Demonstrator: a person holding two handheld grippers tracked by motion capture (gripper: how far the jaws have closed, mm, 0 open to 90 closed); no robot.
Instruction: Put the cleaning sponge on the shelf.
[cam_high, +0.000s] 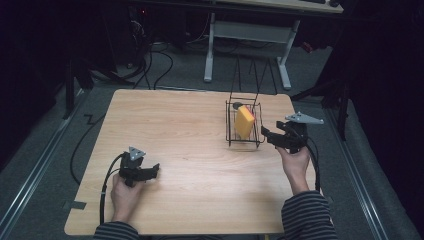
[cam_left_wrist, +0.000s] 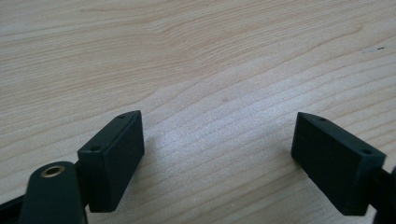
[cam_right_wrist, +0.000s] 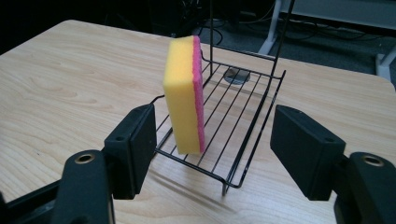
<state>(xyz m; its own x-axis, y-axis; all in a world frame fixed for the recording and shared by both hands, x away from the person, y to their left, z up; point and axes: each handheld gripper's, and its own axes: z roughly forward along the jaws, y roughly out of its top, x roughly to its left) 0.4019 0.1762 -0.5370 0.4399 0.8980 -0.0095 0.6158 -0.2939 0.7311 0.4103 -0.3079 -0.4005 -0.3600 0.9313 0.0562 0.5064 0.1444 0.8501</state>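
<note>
The right tool (cam_right_wrist: 212, 151) stands wide open and holds nothing — just beyond its jaws a yellow-and-pink sponge (cam_right_wrist: 185, 95) stands on edge in a black wire rack (cam_right_wrist: 243, 112) on the desk (cam_high: 175, 130). The left tool (cam_left_wrist: 217, 154), also open and empty, rests low over bare wood.

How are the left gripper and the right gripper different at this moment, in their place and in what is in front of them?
The left gripper lies low at the near left of the table; the right gripper is held up at the far right. The left gripper faces bare wood; the right gripper faces the wire basket, where a yellow and pink sponge stands on edge. On both, the fingers stand apart and hold nothing.
</note>
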